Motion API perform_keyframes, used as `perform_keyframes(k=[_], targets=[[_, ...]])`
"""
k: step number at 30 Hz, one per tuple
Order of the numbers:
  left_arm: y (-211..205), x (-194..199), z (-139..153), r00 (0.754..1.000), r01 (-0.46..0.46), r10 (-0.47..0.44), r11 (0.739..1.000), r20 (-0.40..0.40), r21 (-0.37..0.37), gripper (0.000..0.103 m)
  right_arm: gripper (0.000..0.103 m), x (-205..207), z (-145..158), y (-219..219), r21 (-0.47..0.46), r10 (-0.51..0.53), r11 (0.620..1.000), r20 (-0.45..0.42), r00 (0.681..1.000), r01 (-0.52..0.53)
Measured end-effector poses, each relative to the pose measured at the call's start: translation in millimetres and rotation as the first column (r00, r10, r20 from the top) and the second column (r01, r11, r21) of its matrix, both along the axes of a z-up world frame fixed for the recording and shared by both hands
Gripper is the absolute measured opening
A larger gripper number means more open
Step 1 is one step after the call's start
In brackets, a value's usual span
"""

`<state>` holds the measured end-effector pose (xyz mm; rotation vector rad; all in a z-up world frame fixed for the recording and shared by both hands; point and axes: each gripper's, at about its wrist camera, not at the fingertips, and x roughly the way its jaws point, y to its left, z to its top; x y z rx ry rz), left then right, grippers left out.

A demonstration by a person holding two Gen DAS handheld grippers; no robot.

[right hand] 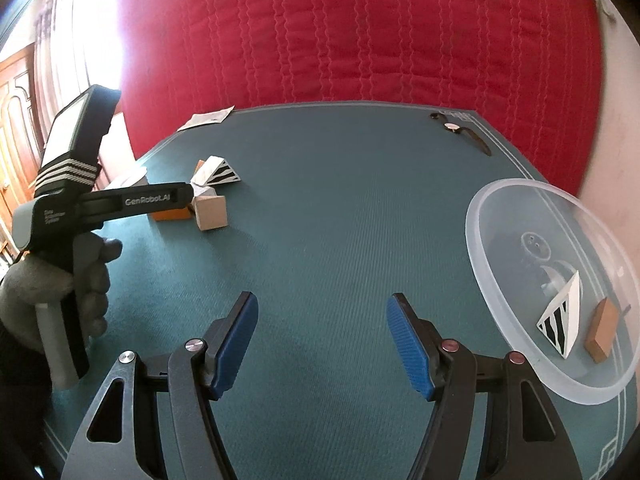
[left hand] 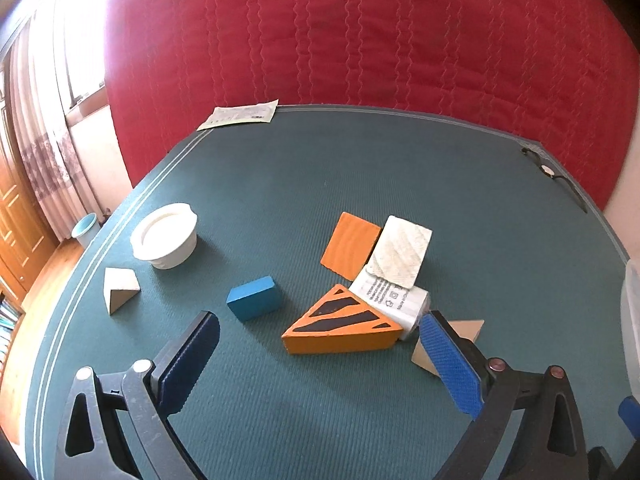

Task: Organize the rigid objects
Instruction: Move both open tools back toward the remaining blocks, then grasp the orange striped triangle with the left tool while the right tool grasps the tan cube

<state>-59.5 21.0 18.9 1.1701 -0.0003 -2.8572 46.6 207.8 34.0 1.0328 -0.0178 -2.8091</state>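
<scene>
The tan wooden block [left hand: 464, 330] sits mostly hidden behind the left gripper's [left hand: 320, 360] right-hand finger [left hand: 452, 364]. The orange tile [left hand: 350, 244] is partly covered by the white textured pad [left hand: 400, 250]. The clear plastic bowl [right hand: 492, 280] is cut by the frame's right edge (its printed base markings unreadable).

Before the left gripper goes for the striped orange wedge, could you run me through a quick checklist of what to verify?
1. Left gripper open and empty: ok, jaws spread wide.
2. Striped orange wedge lined up between the fingers: ok, just ahead.
3. Wedge free of neighbours: not ok, the white packet lies against its right end.
4. Blue block clear of the left finger's path: ok, apart from the wedge.
5. Clear bowl ready to receive: ok, holds a striped white wedge and a brown block, with room left.
6. Right gripper out of the way: ok, open, over bare mat.
</scene>
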Motion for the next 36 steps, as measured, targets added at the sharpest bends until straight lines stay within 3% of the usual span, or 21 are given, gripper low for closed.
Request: perform_keyframes(k=[6, 8, 10, 11, 27, 36], targets=[[-7, -4, -6, 1.0, -0.011, 0.011, 1.0, 0.025, 0.014, 0.091, 0.068, 1, -1, -1, 0.004, 0.006, 1.0, 0.006, 1.0, -0.006], [-8, -7, -7, 0.999, -0.013, 0.012, 1.0, 0.039, 0.02, 0.083, 0.068, 1, -1, -2, 0.004, 0.006, 1.0, 0.005, 1.0, -0.006], [-9, -10, -10, 0.998, -0.014, 0.012, 0.999, 0.066, 0.029, 0.065, 0.068, 2, -2, -2, 0.004, 0.008, 1.0, 0.006, 1.0, -0.008], [-10, -12, -12, 0.997, -0.015, 0.013, 0.999, 0.079, 0.035, 0.062, 0.068, 2, -2, -3, 0.005, 0.008, 1.0, 0.007, 1.0, -0.008], [-38, 18, -10, 0.997, 0.038, -0.04, 0.998, 0.069, 0.042, 0.062, 0.068, 1, -2, -9, 0.01, 0.016, 1.0, 0.019, 1.0, -0.016], [-59, 38, -7, 0.997, 0.05, -0.053, 0.998, 0.059, 0.043, 0.062, 0.068, -25, -2, -37, -0.028, 0.091, 0.996, 0.072, 0.993, -0.089]])
